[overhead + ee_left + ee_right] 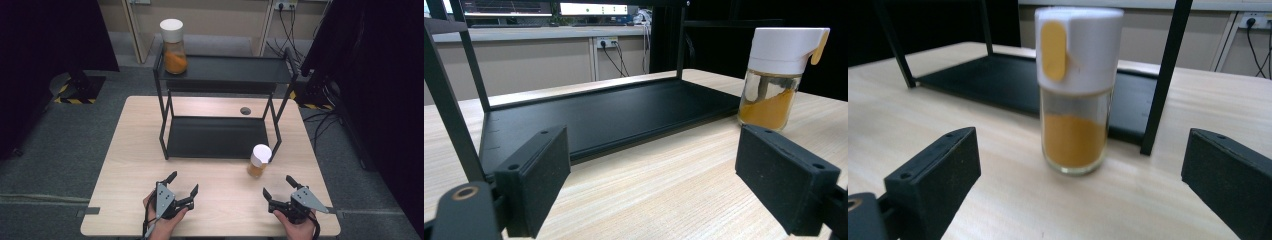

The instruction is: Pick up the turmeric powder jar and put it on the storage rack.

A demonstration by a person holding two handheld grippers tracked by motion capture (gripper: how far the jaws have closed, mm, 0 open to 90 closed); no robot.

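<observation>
Both spread wide and empty, the left hand-held gripper (183, 183) and right hand-held gripper (278, 188) sit low in the frame, the spice jar (259, 160) on the surface (220, 200) just above the right one.

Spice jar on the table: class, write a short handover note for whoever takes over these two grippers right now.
Left gripper: open, holding nothing, low over the table's near edge.
Right gripper: open, holding nothing, facing the spice jar on the table.
That jar stands upright in front of the rack's right front leg, outside the rack.
A second jar already stands on the rack's top shelf, left end.
The bottom shelf is bare.
Left to do, probably: grasp the table jar with the right gripper and shelve it.
</observation>
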